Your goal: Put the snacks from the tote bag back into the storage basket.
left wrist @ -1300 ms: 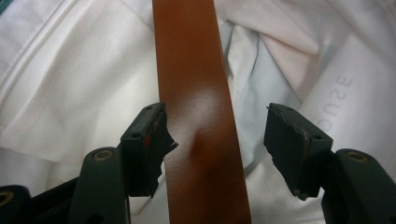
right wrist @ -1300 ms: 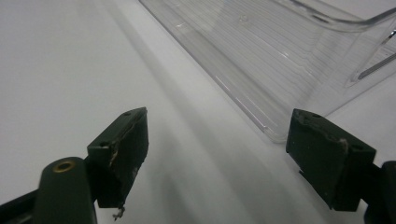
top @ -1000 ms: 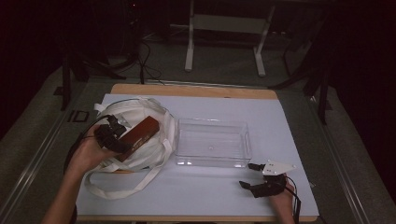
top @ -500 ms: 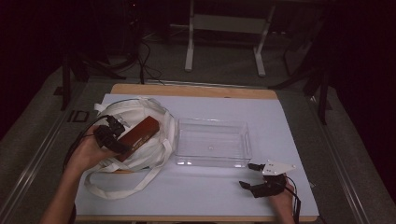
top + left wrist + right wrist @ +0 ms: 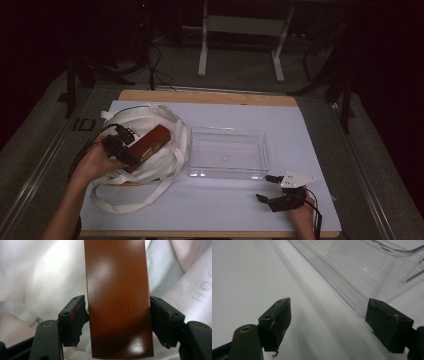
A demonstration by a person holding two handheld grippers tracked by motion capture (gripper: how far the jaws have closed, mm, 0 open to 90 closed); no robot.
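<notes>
A glossy brown box [image 5: 151, 140] lies slanted over the mouth of a white cloth tote bag [image 5: 150, 117] on the left of the table. My left gripper [image 5: 133, 147] is shut on the box's near end. In the left gripper view both jaws press the sides of the box [image 5: 117, 297], with the bag's fabric [image 5: 37, 272] behind it. My right gripper [image 5: 265, 188] rests open near the table's front right, with nothing between its jaws. In the right gripper view my right gripper [image 5: 328, 322] faces the white surface, just short of the clear tray [image 5: 367, 272].
An empty clear plastic tray [image 5: 227, 131] stands at the middle of the white table cover [image 5: 300, 130], right beside the bag. The bag's straps [image 5: 125, 202] trail toward the front edge. Dark floor, cables and a stand's legs [image 5: 240, 45] lie beyond the table.
</notes>
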